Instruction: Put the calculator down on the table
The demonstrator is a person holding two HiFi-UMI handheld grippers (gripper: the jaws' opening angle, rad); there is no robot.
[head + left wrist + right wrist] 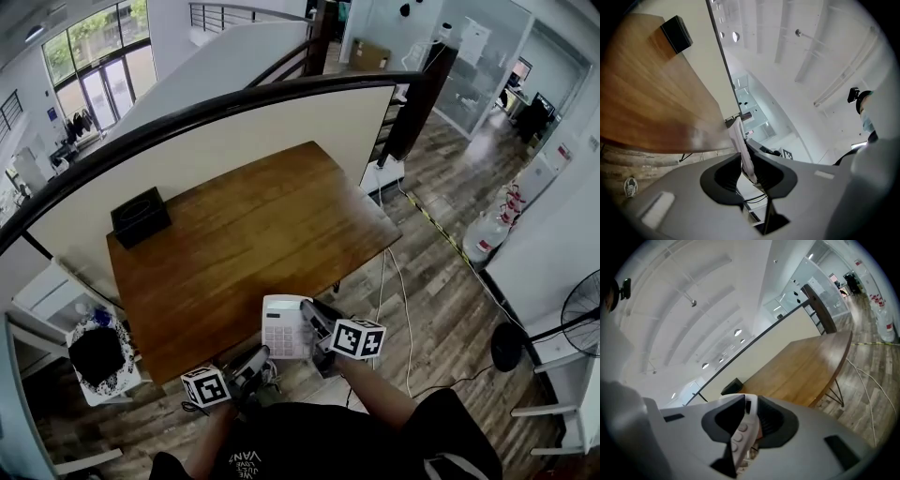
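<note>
The calculator [285, 326] hangs in the air over the table [253, 234] at its 6 o'clock edge, not yet resting on the wood. Both tools hold it: the left gripper [260, 358] is clamped on its thin lower edge from 7 o'clock, and the right gripper [311, 314] is clamped on its side from 4 o'clock, with rounded keys showing between the pads. To do this step well, I judge the two grippers should carry it further in over the tabletop, well clear of the edge, and keep it flat and level between them. They should then lower together until the whole back meets the wood, and let go only after that, so it neither tips nor slides off. The calculator is a slim, pale, hard plastic slab with rounded corners and raised buttons, so it is likely slippery against the pads. The table is smooth, warm-brown wood with visible grain, a slight sheen and a curved corner. A matte black box [141, 217] sits at its 10 o'clock corner, well away.
</note>
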